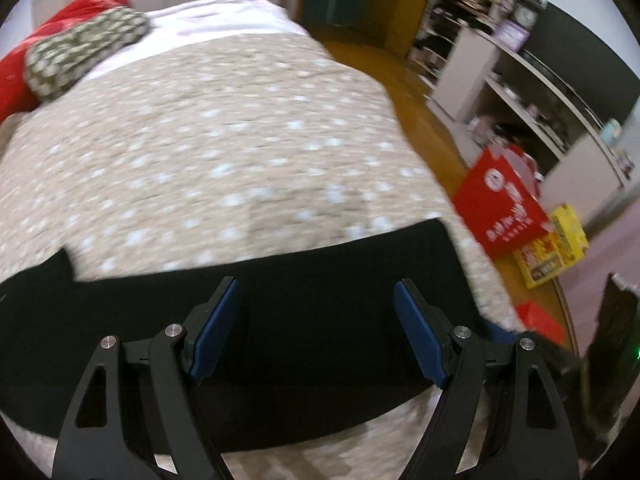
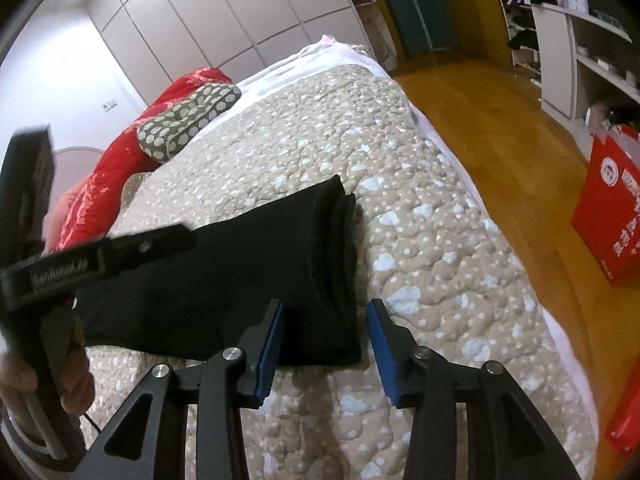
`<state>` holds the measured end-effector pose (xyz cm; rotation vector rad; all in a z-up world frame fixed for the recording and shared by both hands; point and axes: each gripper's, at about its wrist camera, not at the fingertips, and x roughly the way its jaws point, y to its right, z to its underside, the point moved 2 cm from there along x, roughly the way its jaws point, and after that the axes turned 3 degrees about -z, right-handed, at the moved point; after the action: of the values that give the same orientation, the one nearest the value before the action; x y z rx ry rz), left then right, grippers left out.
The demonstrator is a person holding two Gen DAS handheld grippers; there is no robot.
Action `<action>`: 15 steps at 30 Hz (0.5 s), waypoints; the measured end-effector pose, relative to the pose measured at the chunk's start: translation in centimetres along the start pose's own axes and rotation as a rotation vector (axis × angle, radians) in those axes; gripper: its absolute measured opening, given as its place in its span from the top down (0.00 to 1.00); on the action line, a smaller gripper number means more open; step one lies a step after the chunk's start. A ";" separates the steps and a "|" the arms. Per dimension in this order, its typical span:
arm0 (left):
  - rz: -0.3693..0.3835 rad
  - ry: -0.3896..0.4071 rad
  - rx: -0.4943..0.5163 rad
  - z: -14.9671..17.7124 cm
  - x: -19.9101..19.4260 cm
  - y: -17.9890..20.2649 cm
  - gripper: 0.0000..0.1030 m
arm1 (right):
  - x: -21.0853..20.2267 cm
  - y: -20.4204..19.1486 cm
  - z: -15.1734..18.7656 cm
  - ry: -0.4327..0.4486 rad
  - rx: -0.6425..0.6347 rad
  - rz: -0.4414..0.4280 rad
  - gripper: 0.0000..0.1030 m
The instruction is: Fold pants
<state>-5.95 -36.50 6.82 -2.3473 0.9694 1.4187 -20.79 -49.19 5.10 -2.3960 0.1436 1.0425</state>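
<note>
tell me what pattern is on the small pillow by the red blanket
Olive green with white polka dots; the pillow shows best in the right wrist view.

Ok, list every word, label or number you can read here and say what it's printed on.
"GenRobot.AI", roughly: embossed on the black handheld left gripper body; the letters are faint.
Red paper shopping bag: white round logo and white characters, too blurred to read.
Yellow printed cardboard box: print too blurred to read.
</note>
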 end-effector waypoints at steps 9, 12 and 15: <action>-0.002 -0.061 0.126 -2.0 3.0 6.5 0.23 | -0.7 1.0 0.3 0.022 0.013 -0.045 0.60; -0.030 -0.096 0.175 -2.0 4.4 7.7 0.23 | -0.5 1.2 0.5 0.024 0.010 -0.060 0.59; -0.076 -0.113 0.204 -1.6 6.0 7.9 0.23 | 0.0 1.2 0.8 0.031 0.008 -0.067 0.59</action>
<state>-8.07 -45.81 3.56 -2.1111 0.9362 1.3401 -21.70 -49.84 4.18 -2.3929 0.0773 0.9728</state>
